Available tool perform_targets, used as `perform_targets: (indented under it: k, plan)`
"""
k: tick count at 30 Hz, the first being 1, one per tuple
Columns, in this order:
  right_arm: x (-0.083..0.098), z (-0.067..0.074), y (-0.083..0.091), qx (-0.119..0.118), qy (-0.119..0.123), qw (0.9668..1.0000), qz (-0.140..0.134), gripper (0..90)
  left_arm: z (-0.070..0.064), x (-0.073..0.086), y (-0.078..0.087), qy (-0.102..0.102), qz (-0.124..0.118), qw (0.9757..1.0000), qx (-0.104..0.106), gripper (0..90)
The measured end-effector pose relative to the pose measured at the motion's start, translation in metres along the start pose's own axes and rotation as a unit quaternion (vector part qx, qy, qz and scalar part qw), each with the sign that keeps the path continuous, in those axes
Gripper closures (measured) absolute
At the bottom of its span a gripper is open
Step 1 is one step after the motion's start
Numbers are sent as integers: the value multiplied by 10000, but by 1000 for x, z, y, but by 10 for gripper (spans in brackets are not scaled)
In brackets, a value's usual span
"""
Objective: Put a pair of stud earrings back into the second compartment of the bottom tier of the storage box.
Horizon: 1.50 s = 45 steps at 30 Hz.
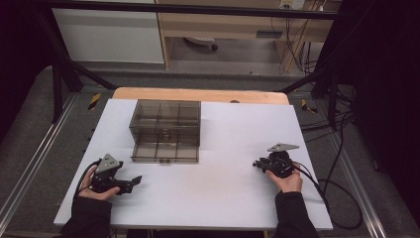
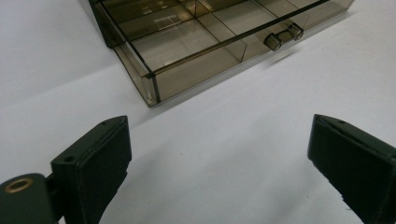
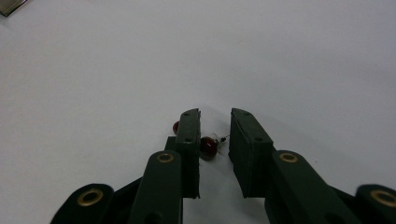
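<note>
1. Work in hand, as I read it: pick up a small red earring and put it into the smoked clear drawer organizer.
2. Right claw sits low on the white counter at the right near side, with the earring between its jaws. One red bead lies in the gap with a clear backing and a thin pin toward the right jaw; a second red bit peeks out beyond the left jaw.
3. Right claw state: jaws narrowed around the earring, not clamped. There is a visible gap on both sides of the bead, so the pads aren't pressing yet. Nothing is grasped.
4. Reason for the low, flat approach: the piece is tiny and lies flat on the counter, so the jaw tips have to straddle it at surface level.
5. Left claw is released, jaws wide and empty. It rests at the near left, aimed at the organizer's pulled-out lower drawer and its knob.
6. The drawer is out with its divided compartments exposed. Those in view look empty, ready for the drop.
7. The organizer stands far left of centre, well apart from the earring, so a carry across the counter is needed.
8. Risk: the pin or backing could slip out sideways as the jaws pinch.
</note>
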State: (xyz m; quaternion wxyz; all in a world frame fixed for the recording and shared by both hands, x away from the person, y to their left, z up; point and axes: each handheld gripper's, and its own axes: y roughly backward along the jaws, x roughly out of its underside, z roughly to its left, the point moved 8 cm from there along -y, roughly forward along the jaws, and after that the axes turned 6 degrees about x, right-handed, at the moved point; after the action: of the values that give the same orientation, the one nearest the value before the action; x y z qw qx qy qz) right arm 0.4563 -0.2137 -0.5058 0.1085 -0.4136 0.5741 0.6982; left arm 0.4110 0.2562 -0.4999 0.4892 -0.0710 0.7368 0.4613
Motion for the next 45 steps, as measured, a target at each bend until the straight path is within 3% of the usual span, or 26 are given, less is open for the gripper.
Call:
perform_targets:
  k: [45]
  plan:
    - [-3,-1,7,-51,16,9999,-95,804,0,0,0,13,-8,10000,5,62]
